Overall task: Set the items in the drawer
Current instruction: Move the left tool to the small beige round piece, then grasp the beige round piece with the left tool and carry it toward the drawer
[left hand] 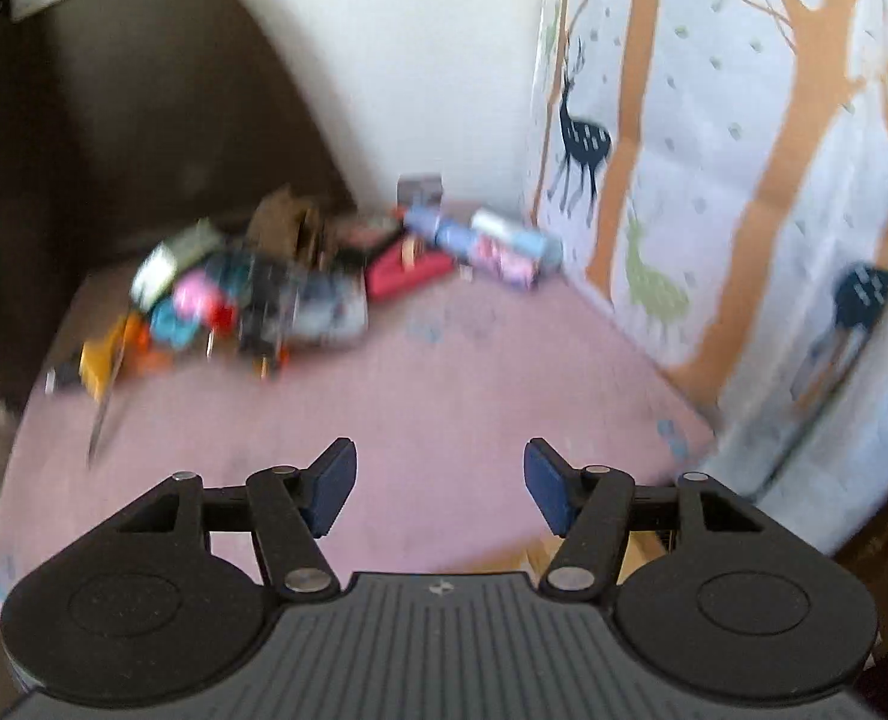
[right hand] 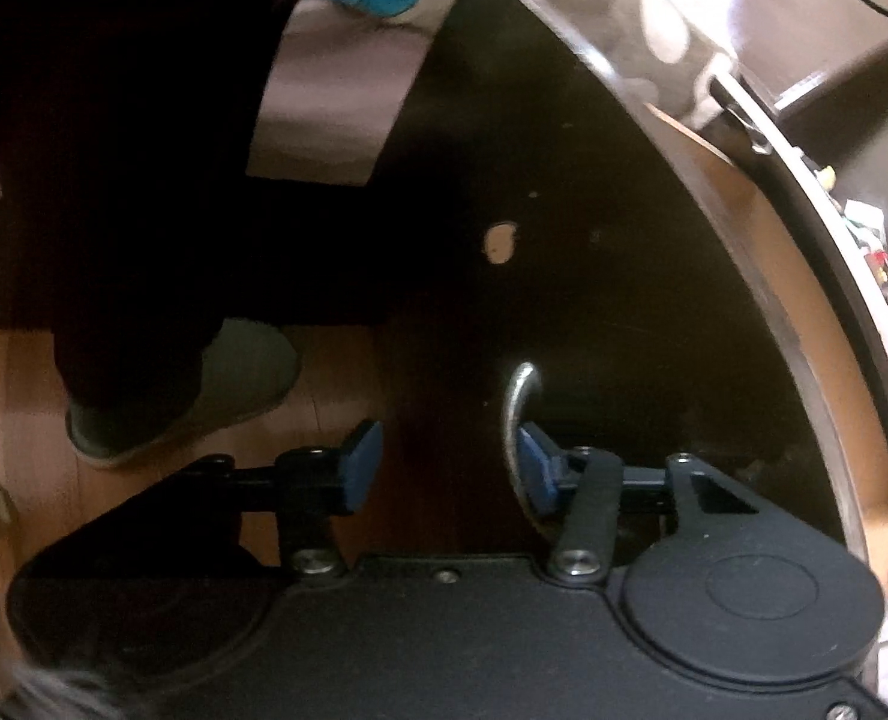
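In the left wrist view my left gripper (left hand: 441, 483) is open and empty, held above a pink tabletop (left hand: 444, 396). A blurred pile of small items (left hand: 252, 294) lies at the table's far left, and a red case (left hand: 405, 270) and patterned rolls (left hand: 498, 246) lie near the back corner. In the right wrist view my right gripper (right hand: 450, 468) is open at a dark drawer front (right hand: 594, 240). Its right finger (right hand: 534, 468) sits beside the curved metal handle (right hand: 516, 408). The jaws are not closed on the handle.
A curtain printed with trees and deer (left hand: 714, 150) hangs along the table's right side. A dark headboard-like panel (left hand: 144, 90) stands at the left. In the right wrist view a person's slippered foot (right hand: 204, 396) stands on the wooden floor (right hand: 24, 372) left of the drawer.
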`<move>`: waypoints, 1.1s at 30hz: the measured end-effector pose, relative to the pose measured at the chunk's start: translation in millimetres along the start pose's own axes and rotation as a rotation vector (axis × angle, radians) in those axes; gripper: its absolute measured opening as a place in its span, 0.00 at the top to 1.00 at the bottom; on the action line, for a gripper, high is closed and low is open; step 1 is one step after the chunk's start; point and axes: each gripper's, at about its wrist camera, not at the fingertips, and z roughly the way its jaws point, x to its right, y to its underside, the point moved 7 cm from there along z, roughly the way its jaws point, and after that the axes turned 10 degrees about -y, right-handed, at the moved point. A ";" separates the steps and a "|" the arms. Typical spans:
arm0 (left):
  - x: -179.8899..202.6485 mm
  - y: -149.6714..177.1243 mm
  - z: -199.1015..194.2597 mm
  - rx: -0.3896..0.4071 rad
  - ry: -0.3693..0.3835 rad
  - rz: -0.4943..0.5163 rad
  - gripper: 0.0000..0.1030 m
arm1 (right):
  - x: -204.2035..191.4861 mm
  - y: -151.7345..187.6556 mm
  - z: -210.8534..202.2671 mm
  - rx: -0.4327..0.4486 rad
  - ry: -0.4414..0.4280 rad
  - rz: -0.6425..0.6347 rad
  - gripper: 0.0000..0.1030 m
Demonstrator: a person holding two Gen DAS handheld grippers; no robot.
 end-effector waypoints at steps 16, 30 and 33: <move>9.8 -99.0 140.5 0.032 -0.037 0.080 0.63 | 6.5 -2.1 -9.6 0.057 -0.007 0.053 0.68; 9.2 -111.5 195.1 0.002 -0.041 0.042 0.67 | 3.0 -1.7 -9.7 0.073 -0.008 0.023 0.66; 10.4 -112.7 204.3 -0.010 -0.044 0.041 0.68 | 2.8 -1.4 -9.5 0.074 -0.009 0.016 0.65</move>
